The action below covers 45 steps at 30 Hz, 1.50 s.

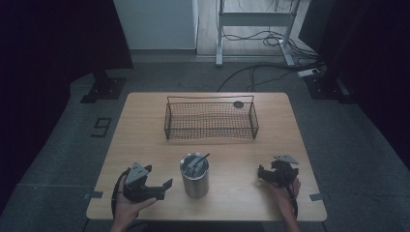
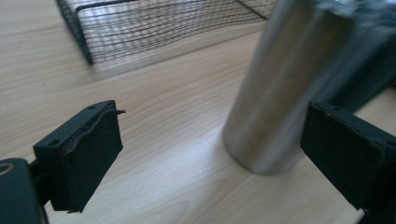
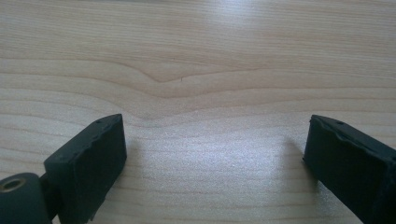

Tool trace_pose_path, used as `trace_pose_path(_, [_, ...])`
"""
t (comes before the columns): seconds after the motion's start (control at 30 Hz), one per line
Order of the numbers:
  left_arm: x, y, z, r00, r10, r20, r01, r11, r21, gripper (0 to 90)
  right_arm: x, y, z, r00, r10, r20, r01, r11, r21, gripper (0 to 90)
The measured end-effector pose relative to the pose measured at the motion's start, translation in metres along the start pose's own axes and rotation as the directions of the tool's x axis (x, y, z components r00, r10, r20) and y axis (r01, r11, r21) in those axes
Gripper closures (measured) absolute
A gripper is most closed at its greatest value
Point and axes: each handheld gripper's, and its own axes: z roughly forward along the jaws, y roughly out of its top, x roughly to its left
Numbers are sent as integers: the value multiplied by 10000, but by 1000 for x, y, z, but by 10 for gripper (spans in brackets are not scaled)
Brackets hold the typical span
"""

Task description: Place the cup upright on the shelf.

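On the far left, on the grey floor beside the pale wooden worktop (image 1: 145, 145), a dark marking (image 1: 101, 127) reads like the figure 9, the one bit of writing legible here. Moving in, the left gripper (image 1: 157, 187) sits low at the near left corner, cradled in the person's left hand (image 1: 128, 205), jaws spread wide with nothing between them. Its own view shows those jaws angled toward the brushed steel cylindrical cup (image 2: 280, 93), which stands just beyond the right-hand jaw, close but apart. That looks like a ready stance, lined up on the cup. The cup (image 1: 195, 175) stands upright at the near middle of the worktop with dark metal utensils (image 1: 197, 162) poking from its mouth; exactly what they are is too small to tell, and no brand shows on its side. Behind it, toward the far edge, sits the black wire mesh basket (image 1: 211, 121), seemingly empty, a likely home for those utensils. On the right, the right gripper (image 1: 263, 175) rests on the worktop in the person's right hand (image 1: 285, 191), jaws wide apart over bare wood, holding nothing, well clear of the cup.
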Motion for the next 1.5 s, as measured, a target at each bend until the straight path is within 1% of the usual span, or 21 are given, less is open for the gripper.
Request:
trace_pose_path(0.07, [-3, 2, -3, 9997, 40, 235, -37, 9999, -101, 49, 0, 0, 0, 10000, 0, -4, 0, 10000, -1, 55])
trace_pose_path(0.27, [-12, 5, -7, 9979, 253, 589, -240, 9995, -214, 32, 0, 0, 0, 10000, -2, -4, 2, 10000, -1, 55])
trace_pose_path(0.43, [-19, 6, -2, 9957, 404, 837, -382, 9989, -276, 25, 0, 0, 0, 10000, -3, -4, 3, 10000, -2, 55])
trace_pose_path(0.57, [-27, 5, 5, 9928, 599, 1033, -577, 9980, -247, 22, 0, 0, 0, 10000, -2, -3, 2, 10000, -2, 56])
trace_pose_path(0.67, [-36, 5, 11, 9910, 830, 1050, -815, 9965, -190, 15, 0, 0, 0, 10000, -5, -1, 5, 10000, -3, 56])
trace_pose_path(0.7, [-36, 5, 11, 9910, 830, 1050, -815, 9965, -190, 13, 0, 0, 0, 10000, -5, -1, 5, 10000, -3, 56])
trace_pose_path(0.87, [-44, 5, 22, 9881, 904, 1242, -896, 9959, -117, 3, 0, 0, 0, 10000, 1, 8, -1, 10000, -6, 58])
trace_pose_path(0.9, [-44, 5, 22, 9881, 904, 1242, -896, 9959, -117, 2, 0, 0, 0, 10000, 1, 8, -1, 10000, -6, 58])
trace_pose_path(1.07, [-49, 7, 33, 9868, 959, 1308, -957, 9954, -81, 0, 0, 0, 0, 10000, 11, 20, -11, 10000, -12, 60])
trace_pose_path(1.23, [-51, 10, 42, 9894, 846, 1177, -846, 9964, -51, 0, 0, 0, 0, 10000, 14, 25, -14, 10000, -13, 61])
trace_pose_path(1.5, [-58, 17, 62, 9898, 950, 1066, -959, 9954, 30, 0, 0, 0, 0, 10000, 45, 35, -45, 10000, -16, 63])
